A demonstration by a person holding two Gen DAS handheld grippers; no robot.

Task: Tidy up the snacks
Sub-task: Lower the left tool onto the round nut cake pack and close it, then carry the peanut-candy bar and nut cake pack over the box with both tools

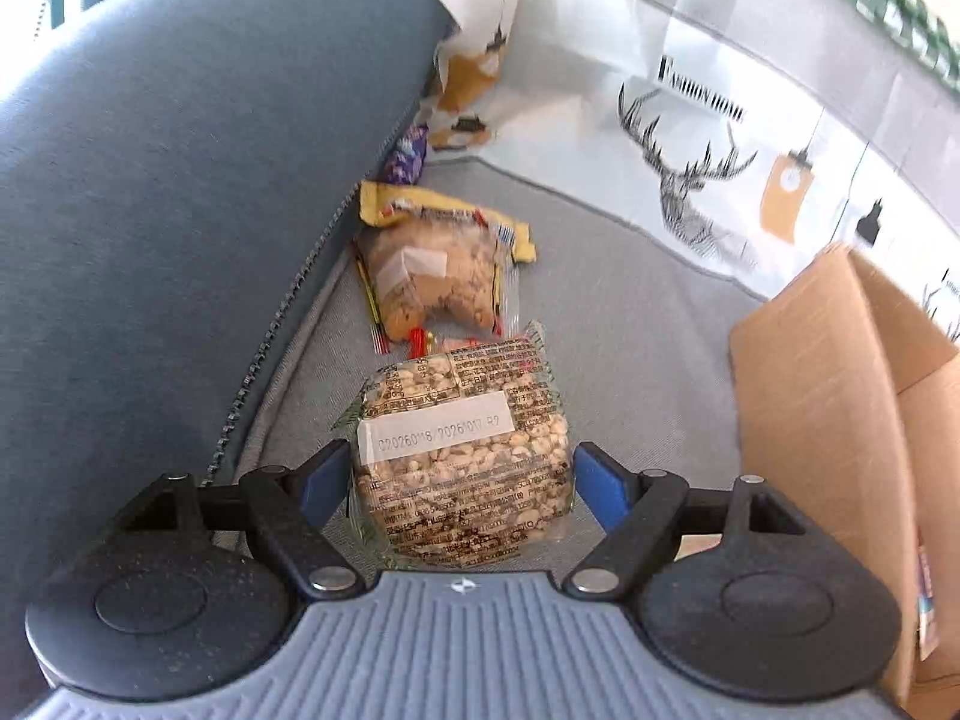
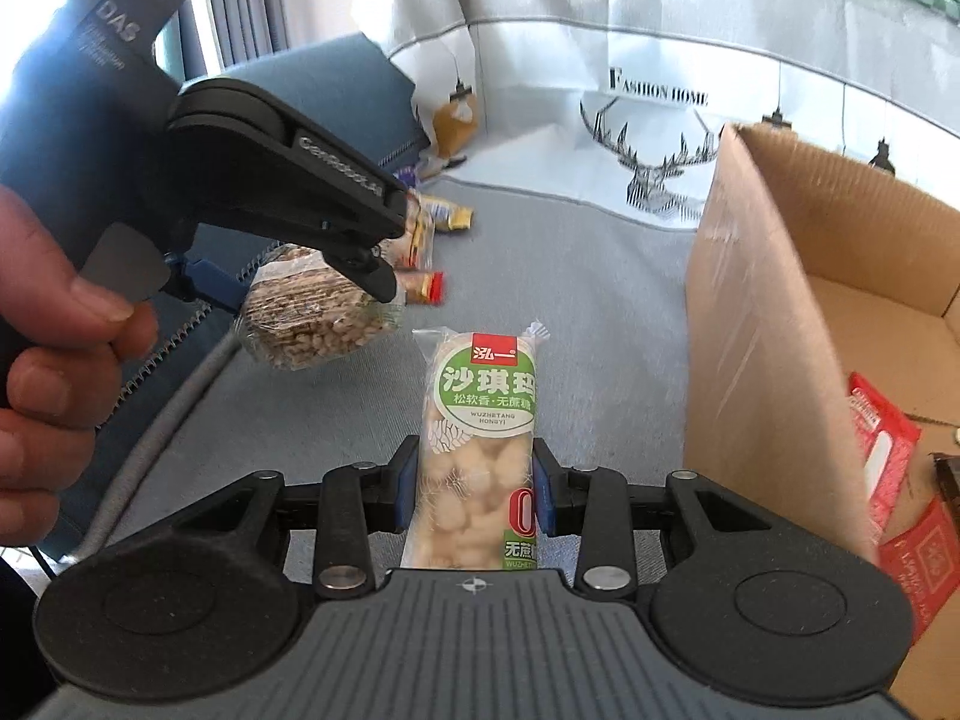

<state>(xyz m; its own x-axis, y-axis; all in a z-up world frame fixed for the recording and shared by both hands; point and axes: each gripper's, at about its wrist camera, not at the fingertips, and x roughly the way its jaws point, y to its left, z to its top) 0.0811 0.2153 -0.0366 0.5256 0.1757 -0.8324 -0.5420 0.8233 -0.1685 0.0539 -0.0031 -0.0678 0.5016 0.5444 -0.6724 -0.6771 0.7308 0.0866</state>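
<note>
Open brown cardboard box (image 2: 774, 324), the landmark, standing on the grey fabric sofa seat (image 2: 600, 276); its near wall rises just right of both my claws, and red packets (image 2: 879, 438) already lie on its floor. Blue-grey sofa cushion (image 1: 180, 210), on the far side of the seat from the box.

My left claw (image 1: 462, 474) pinches a clear-wrapped square puffed-grain cake (image 1: 462, 450), its blue pads pressed to the pack's two sides, left of the box and raised off the seat. My right claw (image 2: 474, 486) pinches a long green-labelled sachima bar in clear film (image 2: 480, 438) by its lower half, nearer the box wall than the left claw.

Loose snacks remaining: a yellow-edged biscuit pack (image 1: 432, 276) and a small red-ended wrapper (image 2: 429, 288) lying on the seat well left of the box, and a purple packet (image 1: 408, 153) wedged against the cushion.

Risks, as I judge them: slick film may slide through either grip; the long bar, held low, may tip or catch on the box rim; two claws converging on one opening may collide; too firm a squeeze may crush the puffed cake.
</note>
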